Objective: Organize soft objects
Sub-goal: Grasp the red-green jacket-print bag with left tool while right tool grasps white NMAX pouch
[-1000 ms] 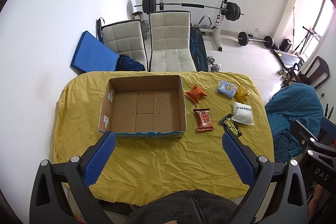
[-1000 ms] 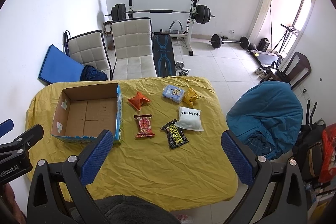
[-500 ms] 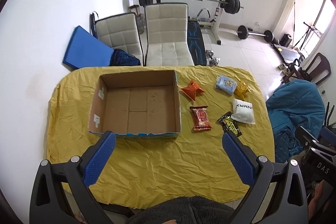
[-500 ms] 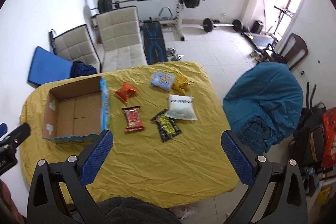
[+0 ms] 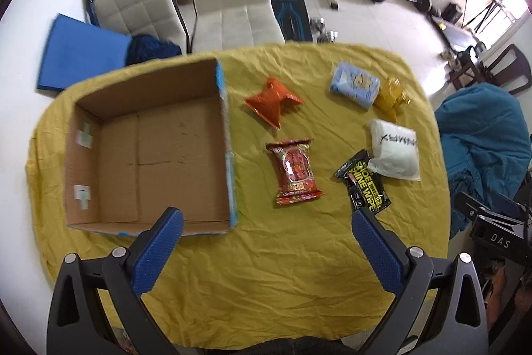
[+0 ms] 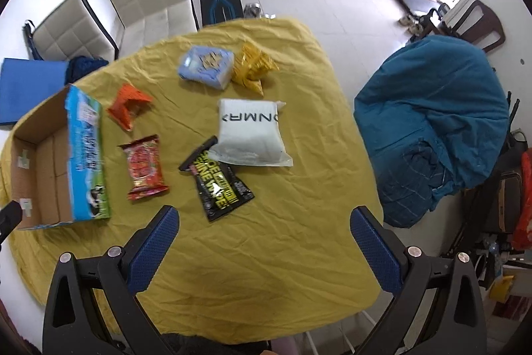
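Both your left gripper [image 5: 266, 218] and right gripper [image 6: 264, 217] are spread wide and empty above the yellow cloth-covered table [image 6: 282, 255]. The open brown cardboard box [image 5: 146, 152] sits left of centre in the left view, with six soft packets to its right. Start with the red crinkly snack packet [image 5: 296, 170] beside the box: come straight down and pinch across its narrow middle.
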`<state>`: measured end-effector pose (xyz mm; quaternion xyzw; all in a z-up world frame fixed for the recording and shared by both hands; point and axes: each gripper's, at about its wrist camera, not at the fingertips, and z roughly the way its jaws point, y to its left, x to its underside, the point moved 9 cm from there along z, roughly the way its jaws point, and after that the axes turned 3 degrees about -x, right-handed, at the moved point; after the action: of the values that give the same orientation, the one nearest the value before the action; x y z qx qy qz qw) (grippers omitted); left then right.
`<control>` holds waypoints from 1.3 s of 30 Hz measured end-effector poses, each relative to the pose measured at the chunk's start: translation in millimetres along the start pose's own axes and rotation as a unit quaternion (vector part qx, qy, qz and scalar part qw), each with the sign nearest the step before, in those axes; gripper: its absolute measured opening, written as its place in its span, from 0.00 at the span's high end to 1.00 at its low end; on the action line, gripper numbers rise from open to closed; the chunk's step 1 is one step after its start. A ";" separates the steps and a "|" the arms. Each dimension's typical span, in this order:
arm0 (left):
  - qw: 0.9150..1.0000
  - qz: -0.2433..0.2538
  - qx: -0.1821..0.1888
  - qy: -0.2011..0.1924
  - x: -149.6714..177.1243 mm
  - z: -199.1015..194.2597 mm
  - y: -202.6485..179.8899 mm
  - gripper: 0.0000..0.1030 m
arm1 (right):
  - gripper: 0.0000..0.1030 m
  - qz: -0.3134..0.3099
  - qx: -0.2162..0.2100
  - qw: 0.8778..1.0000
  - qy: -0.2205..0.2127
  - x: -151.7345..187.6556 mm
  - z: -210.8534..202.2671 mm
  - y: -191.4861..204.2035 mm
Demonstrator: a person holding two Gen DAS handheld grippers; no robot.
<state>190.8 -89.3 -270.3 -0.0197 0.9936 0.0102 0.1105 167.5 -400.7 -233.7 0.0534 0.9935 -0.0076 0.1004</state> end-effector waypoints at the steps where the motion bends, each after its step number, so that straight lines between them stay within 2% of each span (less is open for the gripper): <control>1: 1.000 0.000 0.007 0.010 -2.3 10.8 -5.1 0.00 | 0.00 -0.003 -0.005 1.000 0.005 -6.7 15.5 -1.5; 3: 0.999 0.002 0.018 0.034 -9.3 41.0 -19.2 0.00 | 0.00 -0.004 -0.003 1.000 0.021 -18.3 47.8 -7.0; 7: 0.997 0.013 0.017 0.075 -21.0 93.5 -38.4 0.00 | 0.00 0.011 -0.019 0.999 0.044 -40.4 98.9 -13.7; 9: 0.995 0.014 0.021 0.094 -25.3 115.2 -43.8 0.01 | 0.00 0.030 -0.036 0.997 0.061 -51.6 126.3 -17.9; 15: 0.988 0.007 -0.001 0.155 -28.6 180.8 -43.3 0.01 | 0.00 0.063 -0.070 0.990 0.103 -72.4 184.4 -13.3; 19: 0.983 0.012 -0.014 0.185 -24.8 209.0 -41.5 0.01 | 0.00 0.060 -0.077 0.987 0.127 -74.9 206.3 -6.3; 22: 0.978 0.004 -0.006 0.207 -17.6 227.7 -41.6 0.01 | 0.00 0.048 -0.084 0.986 0.139 -75.9 217.5 1.8; 29: 0.975 0.005 -0.001 0.224 -0.2 257.2 -42.5 0.01 | 0.00 0.028 -0.074 0.983 0.163 -78.5 236.6 15.5; 30: 0.974 0.006 0.002 0.225 2.8 261.8 -44.8 0.03 | 0.00 0.025 -0.073 0.983 0.167 -78.9 239.6 17.6; 32: 0.973 0.008 0.011 0.230 9.5 265.3 -48.5 0.14 | 0.00 0.015 -0.063 0.982 0.176 -80.1 247.4 24.9; 33: 0.972 0.007 0.013 0.233 13.3 268.1 -50.0 0.23 | 0.00 0.010 -0.057 0.982 0.182 -79.4 251.8 26.5; 36: 0.974 0.005 0.007 0.226 16.9 277.9 -53.7 0.27 | 0.00 0.012 -0.057 0.979 0.194 -76.4 266.8 33.2; 38: 0.976 0.006 0.001 0.220 16.8 272.1 -49.2 0.36 | 0.00 0.024 -0.066 0.977 0.200 -74.7 274.4 36.4; 39: 0.977 0.009 -0.003 0.215 15.1 267.1 -46.3 0.45 | 0.00 0.029 -0.063 0.977 0.204 -73.5 278.5 37.1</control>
<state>236.5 -129.5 -534.9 -0.0130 0.9942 0.0100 -0.1059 298.4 -378.8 -492.1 0.0759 0.9896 0.0694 -0.1006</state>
